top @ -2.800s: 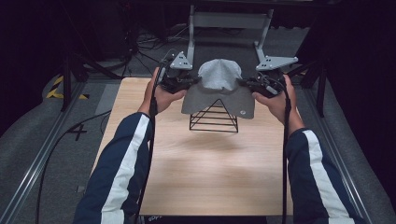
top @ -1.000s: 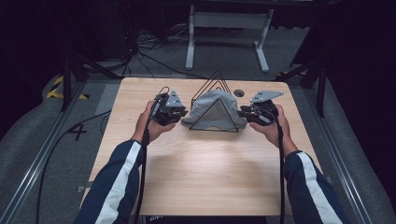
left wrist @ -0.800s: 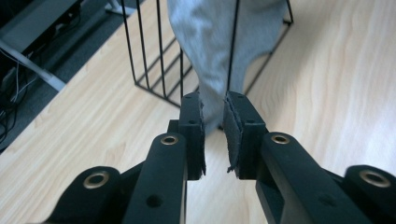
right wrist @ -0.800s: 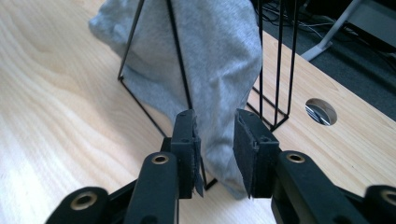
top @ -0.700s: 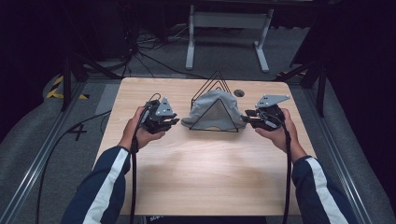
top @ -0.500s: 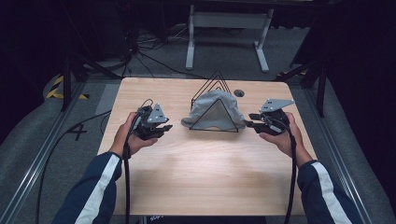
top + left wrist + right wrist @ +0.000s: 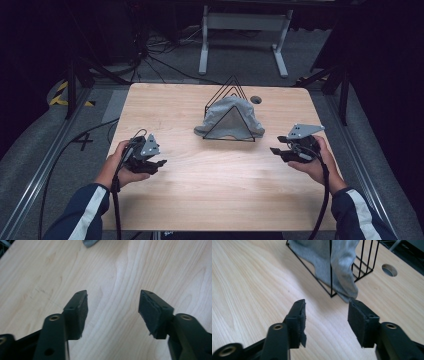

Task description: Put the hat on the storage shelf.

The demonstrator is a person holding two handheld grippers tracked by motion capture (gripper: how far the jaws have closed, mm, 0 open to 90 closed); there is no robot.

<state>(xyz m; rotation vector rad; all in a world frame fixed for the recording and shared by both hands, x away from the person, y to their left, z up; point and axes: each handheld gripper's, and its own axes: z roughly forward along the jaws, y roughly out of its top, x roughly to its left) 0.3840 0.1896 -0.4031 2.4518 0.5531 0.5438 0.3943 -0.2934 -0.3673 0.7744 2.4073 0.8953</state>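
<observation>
Item: grey cloth [image 7: 231, 116] draped over black wire rack [image 7: 227, 95], tabletop [image 7: 210, 190] centre toward far edge.
Change: left gripper [image 7: 159, 163] and right gripper [image 7: 274, 150] drawn back to side edges; fingers just opening, nothing between.
Meaning: draping likely finished.

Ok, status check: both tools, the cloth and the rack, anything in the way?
Left tool and right tool open, jaws just opened, nothing between them. Cloth draped over rack, mid-table. Path clear on bare table.

Cloth [image 7: 230, 117] draped over rack [image 7: 226, 90], between grippers, mid-table [image 7: 210, 190].
</observation>
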